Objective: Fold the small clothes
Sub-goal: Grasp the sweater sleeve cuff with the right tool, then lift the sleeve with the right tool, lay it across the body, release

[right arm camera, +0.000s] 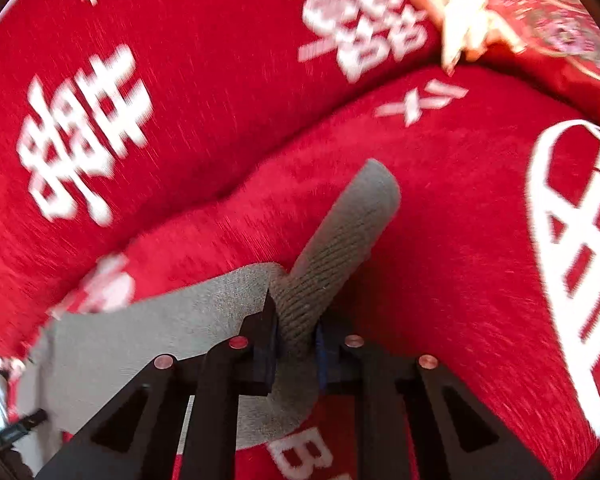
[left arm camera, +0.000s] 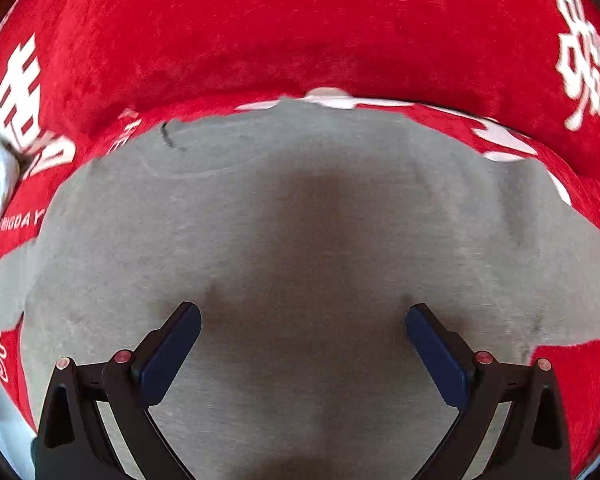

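Grey knit garment (left arm camera: 300, 220) lies spread flat on a red plush cover (left arm camera: 260, 32), plain, soft-looking, one ribbed sleeve cuff (right arm camera: 340, 240) lifted. Cover carries white Chinese characters (left arm camera: 24, 104), blurred, and Latin letters reading "BIGDAY" (left arm camera: 22, 222). Left gripper (left arm camera: 302, 316) hovers over the garment's middle, jaws wide apart, nothing between them. Right gripper (right arm camera: 296, 336) is clamped tight on the cuff.

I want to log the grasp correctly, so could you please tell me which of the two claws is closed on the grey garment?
The right claw: it pinches the grey garment, while the left claw stands open above it.
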`<state>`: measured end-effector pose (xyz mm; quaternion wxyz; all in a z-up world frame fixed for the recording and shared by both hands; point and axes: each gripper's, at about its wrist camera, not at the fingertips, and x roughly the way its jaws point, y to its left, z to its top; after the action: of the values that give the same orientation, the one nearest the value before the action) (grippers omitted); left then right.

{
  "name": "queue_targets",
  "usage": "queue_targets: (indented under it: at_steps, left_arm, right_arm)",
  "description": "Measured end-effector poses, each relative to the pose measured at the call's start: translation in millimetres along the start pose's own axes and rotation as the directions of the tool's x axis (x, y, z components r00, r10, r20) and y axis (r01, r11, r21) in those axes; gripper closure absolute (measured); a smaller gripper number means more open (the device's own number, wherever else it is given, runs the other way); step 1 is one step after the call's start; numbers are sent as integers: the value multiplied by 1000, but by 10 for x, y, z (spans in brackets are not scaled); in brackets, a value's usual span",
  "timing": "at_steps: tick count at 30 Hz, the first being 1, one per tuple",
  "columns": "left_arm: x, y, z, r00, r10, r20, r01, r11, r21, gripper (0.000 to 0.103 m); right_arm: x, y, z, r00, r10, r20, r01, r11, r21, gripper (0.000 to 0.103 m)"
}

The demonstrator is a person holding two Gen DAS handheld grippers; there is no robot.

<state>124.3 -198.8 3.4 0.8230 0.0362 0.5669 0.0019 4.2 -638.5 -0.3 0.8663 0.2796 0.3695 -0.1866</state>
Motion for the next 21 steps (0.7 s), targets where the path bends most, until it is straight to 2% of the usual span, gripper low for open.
queue_targets:
  at_steps: [3, 6, 8, 12, 16, 21]
  left_arm:
    - [49, 76, -52, 1000, -20, -16, 20, 999, -34, 0]
    - [4, -30, -102, 1000, 6, -13, -5, 999, 35, 0]
    - [-66, -70, -140, 1000, -11, -14, 12, 997, 79, 0]
    - [-189, 51, -265, 1000, -25, 8, 24, 995, 94, 0]
    - [-228, 278, -432, 998, -57, -3, 57, 996, 68, 0]
    - [-323, 537, -662, 994, -109, 11, 108, 993, 43, 0]
  right_arm:
    - [-246, 3, -26, 997, -12, 78, 11, 1000, 18, 87]
    - [-358, 45, -65, 990, -89, 110, 88, 996, 14, 87]
    - [-387, 30, -53, 989, -103, 107, 100, 995, 32, 87]
    - [-508, 76, -71, 990, -101, 100, 99, 995, 30, 87]
    - [-703, 198, -25, 990, -90, 108, 87, 996, 38, 87]
    - [-880, 553, -40, 990, -99, 98, 101, 995, -12, 87]
